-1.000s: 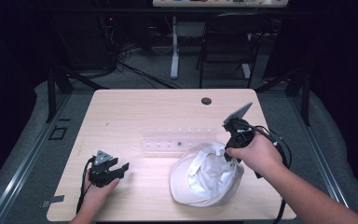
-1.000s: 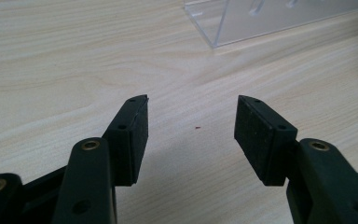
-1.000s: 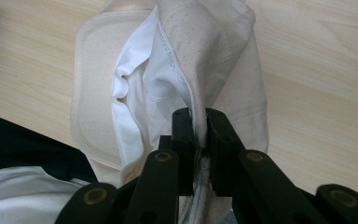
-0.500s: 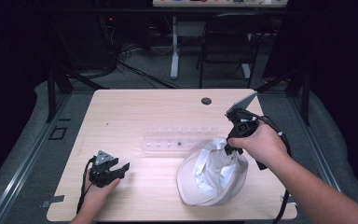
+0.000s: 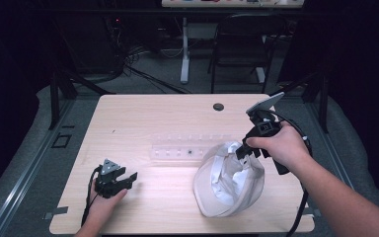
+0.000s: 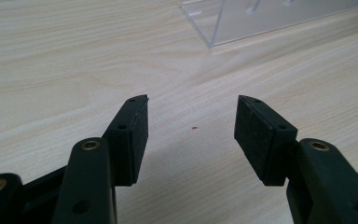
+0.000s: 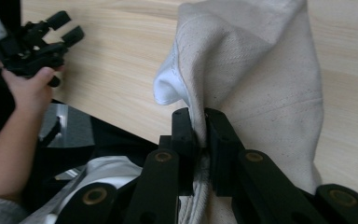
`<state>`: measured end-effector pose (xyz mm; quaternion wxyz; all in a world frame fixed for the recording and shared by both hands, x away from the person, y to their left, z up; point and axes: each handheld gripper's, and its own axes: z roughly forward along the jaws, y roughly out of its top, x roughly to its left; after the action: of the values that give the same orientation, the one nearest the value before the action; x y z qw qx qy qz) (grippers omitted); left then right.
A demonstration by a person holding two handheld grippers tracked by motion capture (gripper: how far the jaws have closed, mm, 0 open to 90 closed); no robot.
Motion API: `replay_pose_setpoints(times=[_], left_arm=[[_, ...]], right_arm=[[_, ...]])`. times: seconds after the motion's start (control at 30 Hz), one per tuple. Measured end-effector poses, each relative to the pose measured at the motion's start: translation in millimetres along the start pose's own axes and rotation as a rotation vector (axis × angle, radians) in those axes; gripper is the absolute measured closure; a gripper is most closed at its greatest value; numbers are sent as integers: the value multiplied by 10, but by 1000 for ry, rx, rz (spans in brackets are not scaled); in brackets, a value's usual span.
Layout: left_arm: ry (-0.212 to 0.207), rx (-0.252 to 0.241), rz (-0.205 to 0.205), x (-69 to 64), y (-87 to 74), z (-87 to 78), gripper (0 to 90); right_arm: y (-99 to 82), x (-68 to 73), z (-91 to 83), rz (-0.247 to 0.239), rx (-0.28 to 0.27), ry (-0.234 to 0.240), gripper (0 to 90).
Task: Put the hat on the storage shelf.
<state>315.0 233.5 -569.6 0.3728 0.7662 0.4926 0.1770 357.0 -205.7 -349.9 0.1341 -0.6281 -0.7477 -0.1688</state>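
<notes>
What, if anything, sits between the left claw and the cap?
Nothing visible. The left claw rests open on the table, with bare wood between it and the cap, which the right claw pinches. The clear rack lies farther back, off that line.

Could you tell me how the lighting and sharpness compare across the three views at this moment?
High view: the table is lit while the room around it stays very dark, and the picture is soft. Left gripper view: evenly lit; the wood grain is sharp and the left tool casts a soft shadow. Right gripper view: the cap weave is crisp, while the near black jaws are slightly blurred.
</notes>
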Motion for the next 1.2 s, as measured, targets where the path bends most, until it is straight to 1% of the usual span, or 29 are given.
replay_pose_setpoints(times=[0.03,0.07,0.1,0.13,0.17,0.2,0.23,0.33,0.37,0.47,0.5,0.57,0.6,0.67,0.7,0.73,0.8,0.83,0.87,0.9,1.0,1.03,1.1,1.17,1.2], left_arm=[[0,10,2,1,4,-8,451],[0,10,2,1,4,-8,450],[3,-2,2,1,-1,1,450],[2,-2,1,1,-1,1,451],[3,-2,1,0,-1,1,450],[0,9,4,3,3,-7,450],[-1,7,0,0,2,-5,451],[-3,4,0,-2,-1,2,450],[-1,-1,-4,-7,-3,5,450],[-1,-5,-4,-9,-1,4,450],[-1,-4,-3,-9,-1,5,450],[-2,-3,-1,-9,-2,8,450],[-3,-2,-2,-9,-2,8,450],[-5,-2,-2,-9,-2,9,450],[-5,-2,-2,-9,-2,10,449],[-5,-1,2,-7,-1,11,449],[-5,0,3,-7,0,11,449],[-8,8,4,-6,4,5,449],[-8,6,4,-7,4,6,449],[-6,6,4,-10,3,7,450],[-4,-4,-1,-19,0,13,450],[-5,-5,-2,-20,0,15,450],[-6,-3,-1,-22,0,17,450],[-6,-1,-1,-22,0,19,450],[-7,-1,-1,-22,0,20,450]], right_arm=[[-6,2,-3,14,-16,21,830],[-6,2,-3,14,-16,21,830],[-7,-13,-26,4,2,30,830],[-16,-15,-45,23,-17,65,830],[-22,-17,-56,26,-17,69,830],[-24,-21,-65,30,-24,82,830],[-28,-24,-77,35,-27,87,830],[-31,-33,-116,32,-27,97,830],[-31,-26,-123,45,-40,107,830],[-20,-35,-176,37,-38,121,830],[-23,-23,-178,52,-58,123,830],[-15,-43,-209,36,-46,129,830],[-11,-49,-217,39,-48,133,830],[-4,-55,-215,62,-64,157,830],[-3,-64,-215,64,-65,159,831],[2,-82,-219,53,-58,176,830],[11,-89,-227,66,-54,218,830],[12,-90,-222,73,-62,236,830],[18,-87,-219,79,-64,257,830],[23,-88,-217,76,-66,273,830],[35,-90,-214,77,-61,309,830],[38,-81,-209,84,-69,318,830],[46,-81,-207,80,-69,336,831],[59,-79,-201,89,-76,363,831],[66,-89,-196,76,-80,373,831]])
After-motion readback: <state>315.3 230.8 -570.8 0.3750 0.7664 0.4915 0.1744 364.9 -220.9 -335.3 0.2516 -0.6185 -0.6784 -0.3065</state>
